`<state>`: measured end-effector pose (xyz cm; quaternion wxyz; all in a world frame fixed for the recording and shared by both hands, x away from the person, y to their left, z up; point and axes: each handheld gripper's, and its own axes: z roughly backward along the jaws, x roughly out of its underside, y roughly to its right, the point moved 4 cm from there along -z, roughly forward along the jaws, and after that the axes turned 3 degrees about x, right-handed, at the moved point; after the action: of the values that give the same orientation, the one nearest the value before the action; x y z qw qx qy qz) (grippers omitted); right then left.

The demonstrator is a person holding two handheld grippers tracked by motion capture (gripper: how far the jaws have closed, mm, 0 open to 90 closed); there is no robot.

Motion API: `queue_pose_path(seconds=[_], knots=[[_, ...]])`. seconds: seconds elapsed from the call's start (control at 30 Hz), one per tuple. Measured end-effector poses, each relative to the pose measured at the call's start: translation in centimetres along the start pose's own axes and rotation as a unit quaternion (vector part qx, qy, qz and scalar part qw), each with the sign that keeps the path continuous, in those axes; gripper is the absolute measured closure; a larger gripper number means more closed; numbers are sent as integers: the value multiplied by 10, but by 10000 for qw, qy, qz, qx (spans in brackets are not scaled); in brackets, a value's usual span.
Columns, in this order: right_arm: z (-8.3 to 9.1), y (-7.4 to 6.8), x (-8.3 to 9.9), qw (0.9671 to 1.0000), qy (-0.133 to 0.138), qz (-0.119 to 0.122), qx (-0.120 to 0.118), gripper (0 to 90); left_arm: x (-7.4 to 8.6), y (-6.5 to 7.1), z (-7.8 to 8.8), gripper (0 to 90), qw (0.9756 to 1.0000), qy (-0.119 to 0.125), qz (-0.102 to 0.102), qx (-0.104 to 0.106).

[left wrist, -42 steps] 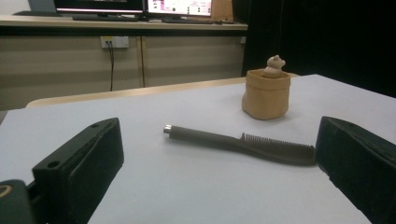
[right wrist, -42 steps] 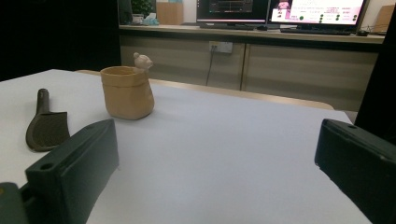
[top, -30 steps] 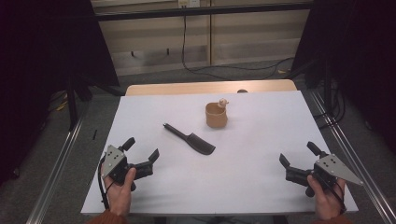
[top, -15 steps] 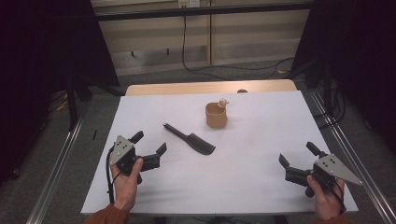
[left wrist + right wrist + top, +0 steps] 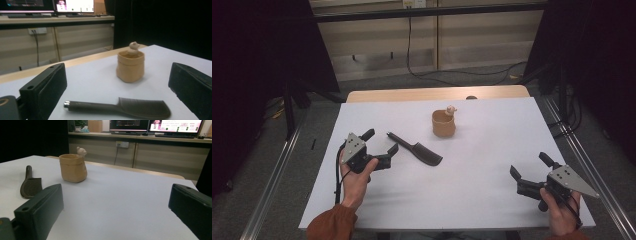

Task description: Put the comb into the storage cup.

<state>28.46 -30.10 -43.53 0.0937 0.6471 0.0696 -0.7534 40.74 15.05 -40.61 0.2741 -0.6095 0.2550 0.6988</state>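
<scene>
A dark comb (image 5: 416,148) lies flat on the white table, handle toward the far left. Behind it to the right stands a tan cup (image 5: 444,123) with a small bear figure on its rim. My left gripper (image 5: 382,141) is open, just left of the comb's handle end and apart from it. In the left gripper view the comb (image 5: 130,108) lies across the gap between the jaws, with the cup (image 5: 130,66) beyond. My right gripper (image 5: 528,164) is open near the front right, holding nothing. Its view shows the cup (image 5: 73,168) and the comb (image 5: 30,183) far off.
A white sheet (image 5: 492,150) covers the table, and a strip of wooden tabletop (image 5: 437,93) shows at the back. Metal rails (image 5: 277,170) run along both sides. A cable (image 5: 422,70) lies on the floor beyond the table.
My left gripper has moved forward and to the right, toward the comb's handle. The right gripper, the comb and the cup have stayed in place.
</scene>
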Motion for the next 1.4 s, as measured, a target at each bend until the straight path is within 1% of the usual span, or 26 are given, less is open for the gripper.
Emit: queue_pose_path(seconds=[0.03,0.1,0.2,0.27,0.3,0.33,0.4,0.43,0.5,0.57,0.63,0.67,0.73,0.8,0.87,0.9,0.97,1.03,1.07,1.1,1.13,1.23,1.27,1.3,1.33,1.4], knots=[[0,0,0,10000,-1,4,1,0,0,-2,-2,20,10000,-11,-15,21],[0,0,0,10000,-1,9,6,0,-1,-7,-6,20,10000,11,46,-28],[0,0,0,10000,-26,17,5,0,-4,-9,-9,26,9999,72,69,6],[0,0,0,10000,-31,7,7,0,-5,-10,-12,25,10000,41,-2,33],[0,0,0,10000,-26,4,8,0,-6,-11,-14,23,10000,39,-71,-20],[0,0,0,10000,-16,1,12,0,-6,-12,-16,15,9999,47,-77,-60],[0,0,0,10000,-13,5,10,0,-6,-15,-22,12,10000,-28,-27,-61],[0,0,0,10000,-13,9,8,0,-5,-16,-24,12,9999,-29,-86,-49],[0,0,0,10000,-10,14,7,0,-5,-16,-29,13,9996,-89,-275,-44],[0,0,0,10000,-9,8,0,0,-6,-16,-34,14,9993,-86,-375,-1],[0,0,0,10000,-20,9,-4,0,-8,-15,-39,14,9992,-62,-381,84],[0,0,0,10000,-20,13,-6,0,-8,-15,-39,15,9992,-62,-381,84],[0,0,1,10000,-26,18,-12,0,-14,-14,-49,8,9988,-47,-463,161],[0,-1,1,10000,-21,16,-23,0,-15,-15,-51,9,9986,-33,-499,156],[0,-1,0,10000,-9,9,-25,0,-18,-19,-58,8,9988,17,-452,164],[0,-1,0,10000,-8,9,-24,0,-17,-22,-60,8,9987,-18,-495,131],[0,0,1,10000,-15,19,-23,0,-16,-24,-61,16,9988,-39,-480,102],[0,0,1,10000,-36,29,-15,0,-10,-34,-65,16,9990,-122,-432,11],[0,0,1,10000,-36,29,-15,0,-10,-34,-65,17,9990,-122,-432,11],[0,0,1,10000,-35,31,-15,0,-8,-37,-66,19,9991,-127,-408,-30],[0,0,1,10000,-33,31,-16,0,-8,-43,-68,19,9992,-160,-348,-91],[0,0,1,10000,-31,27,-18,0,-10,-52,-71,25,9993,-167,-294,-149],[0,0,1,10000,-32,30,-16,0,-10,-52,-71,33,9993,-167,-294,-149],[0,0,1,10000,-32,26,-19,0,-12,-58,-74,44,9990,-208,-363,-150],[0,-1,1,10000,-25,23,-27,0,-13,-61,-74,51,9987,-232,-406,-198],[0,-1,1,10000,-16,19,-33,0,-14,-67,-76,61,9990,-155,-315,-291]])
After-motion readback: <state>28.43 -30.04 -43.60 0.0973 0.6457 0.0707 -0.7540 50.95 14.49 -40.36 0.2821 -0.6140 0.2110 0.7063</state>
